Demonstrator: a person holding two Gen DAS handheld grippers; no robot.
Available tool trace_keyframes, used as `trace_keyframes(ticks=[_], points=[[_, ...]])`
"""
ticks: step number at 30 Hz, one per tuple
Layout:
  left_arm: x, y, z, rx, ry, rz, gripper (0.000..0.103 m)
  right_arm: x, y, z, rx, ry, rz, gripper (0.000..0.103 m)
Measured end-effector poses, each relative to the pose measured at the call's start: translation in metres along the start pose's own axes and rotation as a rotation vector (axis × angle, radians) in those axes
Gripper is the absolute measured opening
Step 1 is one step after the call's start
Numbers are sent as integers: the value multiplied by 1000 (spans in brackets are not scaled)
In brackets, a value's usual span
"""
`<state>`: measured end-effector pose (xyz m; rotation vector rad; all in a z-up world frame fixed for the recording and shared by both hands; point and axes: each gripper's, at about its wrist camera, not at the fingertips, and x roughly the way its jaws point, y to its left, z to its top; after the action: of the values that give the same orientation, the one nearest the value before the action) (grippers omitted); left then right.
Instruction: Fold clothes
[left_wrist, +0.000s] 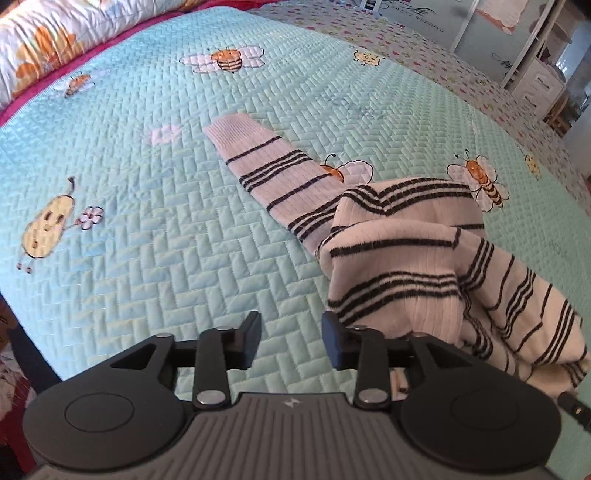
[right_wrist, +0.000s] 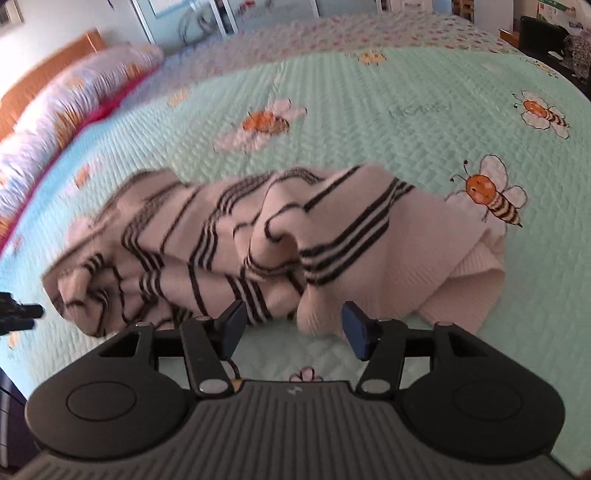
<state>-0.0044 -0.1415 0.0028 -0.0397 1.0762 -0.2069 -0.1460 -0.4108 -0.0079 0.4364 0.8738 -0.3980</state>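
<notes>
While the striped sweater (left_wrist: 424, 258) lies in a loose heap on the bed, the entries run as follows.

Left wrist view: left gripper (left_wrist: 291, 341), jaws apart, nothing between them, only quilt (left_wrist: 147, 221) showing in the gap. The sweater sits to the right of the jaws, its bulk just beside the right finger; one sleeve (left_wrist: 266, 170) stretches flat toward the far side. Risk, as I judge it: a close here would catch bare quilt or a stray bunched layer, since no clean edge lies in the gap.

Right wrist view, blurred at the left: right gripper (right_wrist: 293, 326), jaws wide apart, empty. The heap lies just beyond the fingertips, creased and doubled over. Risk: pinching several layers at once, so the fold drags crooked.

Surface: pale green-blue quilt, stitched in a herringbone pattern, printed with bees (right_wrist: 495, 192); soft, likely to ruck under a pull. Room: flowered pillow (left_wrist: 40, 40) along one side, white drawers (left_wrist: 535, 81) beyond the bed.
</notes>
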Motion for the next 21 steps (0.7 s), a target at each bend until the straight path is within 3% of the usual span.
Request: trace_keyframes(ticks=[3, 6, 8, 10, 13, 15, 19, 21], points=[[-10, -15, -3, 56, -8, 20, 50, -5, 4, 7, -17, 2, -91, 62], [-21, -38, -3, 123, -33, 23, 55, -18, -9, 22, 26, -73, -173, 68], [-28, -50, 0, 154, -51, 10, 58, -26, -23, 27, 97, -123, -185, 77], [-32, -59, 4, 175, -70, 17, 65, -30, -31, 26, 135, -128, -152, 78], [-35, -71, 8, 205, -97, 27, 66, -27, -29, 17, 131, -102, -55, 78], [-35, -80, 9, 233, -112, 39, 66, -22, -21, 13, 99, -89, -52, 78], [-25, -113, 9, 334, -95, 60, 66, -13, -6, 25, -19, -107, -200, 77], [-20, -128, 9, 362, -88, 60, 66, -12, -13, 32, 12, -110, -207, 78]])
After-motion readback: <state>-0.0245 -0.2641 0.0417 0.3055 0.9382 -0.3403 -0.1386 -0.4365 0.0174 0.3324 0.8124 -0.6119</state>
